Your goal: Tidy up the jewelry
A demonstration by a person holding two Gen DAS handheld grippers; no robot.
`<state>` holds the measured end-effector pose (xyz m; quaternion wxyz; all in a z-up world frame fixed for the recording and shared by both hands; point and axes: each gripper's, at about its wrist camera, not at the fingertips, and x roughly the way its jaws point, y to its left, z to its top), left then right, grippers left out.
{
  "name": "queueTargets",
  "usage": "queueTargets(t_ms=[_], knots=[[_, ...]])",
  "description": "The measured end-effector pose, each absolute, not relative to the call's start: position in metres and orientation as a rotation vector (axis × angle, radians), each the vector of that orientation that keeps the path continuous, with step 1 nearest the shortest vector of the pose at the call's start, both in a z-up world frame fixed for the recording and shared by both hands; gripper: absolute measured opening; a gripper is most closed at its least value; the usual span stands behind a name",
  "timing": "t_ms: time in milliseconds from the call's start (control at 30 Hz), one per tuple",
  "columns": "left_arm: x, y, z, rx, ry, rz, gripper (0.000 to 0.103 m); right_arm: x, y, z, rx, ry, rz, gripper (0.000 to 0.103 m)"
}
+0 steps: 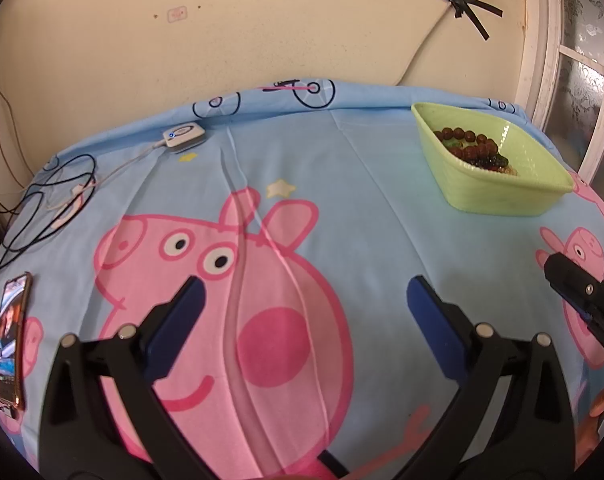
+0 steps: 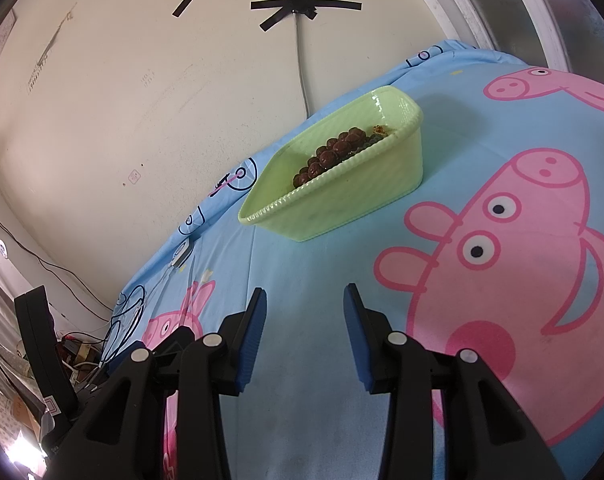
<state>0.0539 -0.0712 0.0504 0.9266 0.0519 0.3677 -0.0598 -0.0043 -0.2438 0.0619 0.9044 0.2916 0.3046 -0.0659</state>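
A light green plastic basket [image 1: 502, 194] stands at the far right of the bed, near the wall. It holds dark red-brown bead bracelets [image 1: 468, 142], some dark and green beads and a bit of gold jewelry. The basket [image 2: 342, 204] and the beads [image 2: 334, 154] also show in the right wrist view. My left gripper [image 1: 306, 292] is open and empty over the pink pig print, well short of the basket. My right gripper [image 2: 305, 300] is open and empty, in front of the basket. Part of the right gripper [image 1: 582, 292] shows at the right edge of the left wrist view.
A blue cartoon-pig sheet [image 1: 342, 168] covers the surface. A lit phone [image 1: 11, 340] lies at the left edge. A small white device [image 1: 181, 135] with cables [image 1: 61, 188] lies at the far left. The wall [image 1: 261, 20] is close behind, with a window frame [image 1: 562, 60] at the right.
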Motion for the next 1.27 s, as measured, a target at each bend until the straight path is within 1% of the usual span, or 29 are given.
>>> queueTargets(t_ms=[667, 900, 1267], knots=[[0.0532, -0.0744, 0.0508, 0.119, 0.750, -0.132, 0.097, -0.0038, -0.2446, 0.0621, 0.602, 0.631, -0.136, 0.016], [0.0474, -0.0768, 0.0558, 0.129, 0.711, -0.172, 0.097, -0.0036, -0.2447, 0.0620, 0.602, 0.632, -0.135, 0.016], [0.0554, -0.0769, 0.0489, 0.142, 0.770, -0.170, 0.097, -0.0036, -0.2427, 0.0615, 0.604, 0.633, -0.136, 0.016]])
